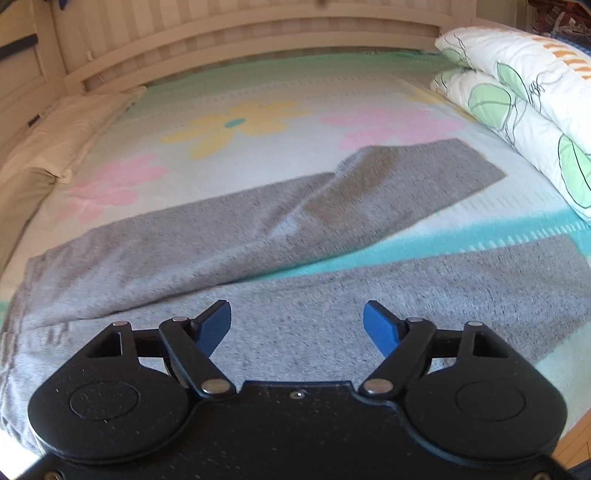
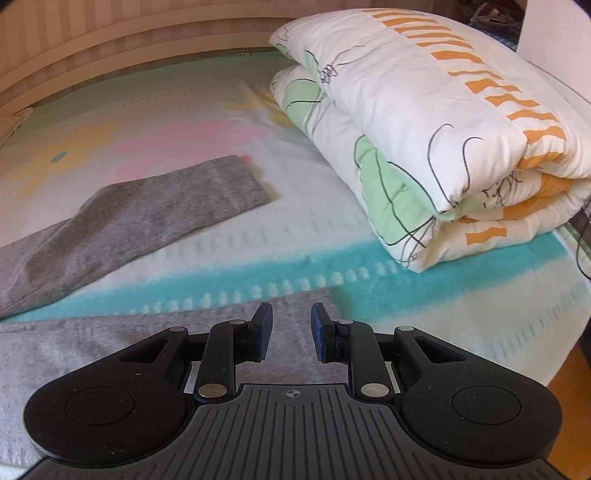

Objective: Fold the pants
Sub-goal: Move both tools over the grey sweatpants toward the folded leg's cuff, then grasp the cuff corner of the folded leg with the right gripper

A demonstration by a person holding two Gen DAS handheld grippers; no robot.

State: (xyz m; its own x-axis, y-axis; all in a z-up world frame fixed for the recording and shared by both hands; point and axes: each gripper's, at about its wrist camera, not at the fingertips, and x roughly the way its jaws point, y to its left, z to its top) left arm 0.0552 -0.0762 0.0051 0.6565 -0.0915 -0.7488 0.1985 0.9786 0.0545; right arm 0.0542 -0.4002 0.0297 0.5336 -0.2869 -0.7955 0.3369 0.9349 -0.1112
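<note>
Grey pants (image 1: 221,240) lie spread flat on the bed, legs apart in a V, waistband at the left. The far leg (image 1: 413,173) runs up to the right; the near leg (image 1: 424,291) runs along the front edge. My left gripper (image 1: 297,325) is open wide and empty, just above the crotch area of the near leg. In the right wrist view the far leg (image 2: 155,210) lies at left and the near leg's cuff end (image 2: 147,332) is under my right gripper (image 2: 291,328), which is open with a narrow gap and holds nothing.
A folded white quilt (image 2: 424,129) with green and orange print lies at the right; it also shows in the left wrist view (image 1: 524,96). A beige pillow (image 1: 62,133) lies at the left. A slatted wooden headboard (image 1: 258,33) stands behind. The bed's front right edge (image 2: 569,387) is close.
</note>
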